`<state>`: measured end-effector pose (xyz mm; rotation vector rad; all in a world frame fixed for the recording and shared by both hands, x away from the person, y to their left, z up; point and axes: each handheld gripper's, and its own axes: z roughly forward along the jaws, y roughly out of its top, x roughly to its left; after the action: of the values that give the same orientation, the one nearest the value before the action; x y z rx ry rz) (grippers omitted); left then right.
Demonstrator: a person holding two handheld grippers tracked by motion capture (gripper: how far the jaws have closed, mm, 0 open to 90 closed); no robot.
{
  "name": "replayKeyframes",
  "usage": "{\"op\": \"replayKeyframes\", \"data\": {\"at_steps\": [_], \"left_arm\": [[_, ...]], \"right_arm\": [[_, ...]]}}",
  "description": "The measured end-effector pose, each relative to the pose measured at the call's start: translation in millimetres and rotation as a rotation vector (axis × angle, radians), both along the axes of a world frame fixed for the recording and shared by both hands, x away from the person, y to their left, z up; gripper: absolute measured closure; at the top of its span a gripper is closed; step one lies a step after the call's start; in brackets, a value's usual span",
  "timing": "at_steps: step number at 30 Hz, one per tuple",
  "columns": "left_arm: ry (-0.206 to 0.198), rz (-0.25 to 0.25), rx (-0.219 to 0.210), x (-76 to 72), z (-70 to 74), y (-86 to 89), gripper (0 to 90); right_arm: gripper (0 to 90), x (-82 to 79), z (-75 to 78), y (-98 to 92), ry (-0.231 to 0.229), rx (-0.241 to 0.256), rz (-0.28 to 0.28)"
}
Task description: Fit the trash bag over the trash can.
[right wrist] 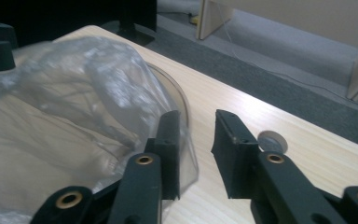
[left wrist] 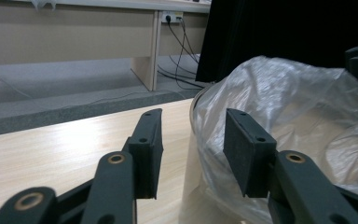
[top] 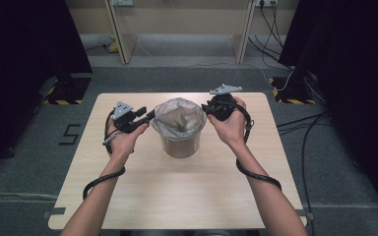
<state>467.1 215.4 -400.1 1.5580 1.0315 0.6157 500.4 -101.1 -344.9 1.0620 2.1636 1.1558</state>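
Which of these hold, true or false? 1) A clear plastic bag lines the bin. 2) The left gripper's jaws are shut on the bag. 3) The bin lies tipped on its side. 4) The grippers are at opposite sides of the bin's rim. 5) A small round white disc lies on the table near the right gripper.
1) True: a clear plastic bag is draped inside the bin and over its rim.
2) False: the left gripper has its jaws apart, at the bag's edge.
3) False: the bin stands upright on the table.
4) True: left gripper on one side, right gripper on the other.
5) True: the disc lies just beyond its jaws.
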Motion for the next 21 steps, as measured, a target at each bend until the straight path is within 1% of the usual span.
{"op": "replayKeyframes", "data": {"at_steps": [2,3,4,5,6,7,8,9,10,13,14,15,16,19,21], "left_arm": [[0.001,-0.012,-0.013,0.5,2.4,0.0,56.1],[0.004,-0.019,-0.015,1.2,3.5,-0.2,57.6],[0.006,-0.026,-0.018,2.1,4.4,-0.7,57.6],[0.014,-0.035,-0.018,3.4,5.1,-1.2,60.3],[0.025,-0.045,-0.018,5.4,5.4,-2.2,60.3],[0.039,-0.054,-0.012,8.1,5.5,-3.1,61.8],[0.054,-0.062,-0.004,11.2,5.2,-3.8,67.0],[0.069,-0.065,0.001,14.5,4.8,-4.3,70.3],[0.088,-0.068,0.005,17.8,4.0,-4.5,70.3],[0.125,-0.075,0.022,25.8,1.8,-5.4,82.4],[0.126,-0.077,0.016,27.8,1.7,-5.8,85.3],[0.129,-0.079,0.017,29.4,2.4,-6.4,87.7],[0.13,-0.079,0.026,30.9,3.4,-7.2,89.4],[0.125,-0.073,0.039,34.7,3.9,-8.9,89.6],[0.122,-0.066,0.041,37.0,3.8,-9.5,89.6]], "right_arm": [[65.9,1.6,1.2,1.8,0.011,0.007,0.02],[64.6,4.0,0.4,3.7,0.024,0.009,0.032],[64.6,4.0,0.4,3.7,0.024,0.009,0.032],[64.5,6.9,-1.7,5.2,0.044,0.011,0.037],[64.5,6.9,-1.7,5.2,0.044,0.011,0.037],[64.7,9.0,-3.0,5.7,0.054,0.009,0.039],[67.3,13.6,-5.9,6.4,0.077,0.016,0.039],[69.8,15.8,-7.2,6.5,0.088,0.015,0.038],[69.8,15.8,-7.2,6.5,0.088,0.015,0.038],[80.7,20.0,-10.8,5.4,0.118,0.022,0.041],[83.6,20.7,-11.8,4.9,0.123,0.028,0.038],[85.9,21.7,-12.7,4.2,0.123,0.022,0.036],[88.5,23.6,-14.6,2.7,0.129,0.023,0.032],[90.0,24.4,-16.0,1.4,0.129,0.023,0.018],[90.0,24.4,-16.1,1.3,0.128,0.023,0.018]]}}
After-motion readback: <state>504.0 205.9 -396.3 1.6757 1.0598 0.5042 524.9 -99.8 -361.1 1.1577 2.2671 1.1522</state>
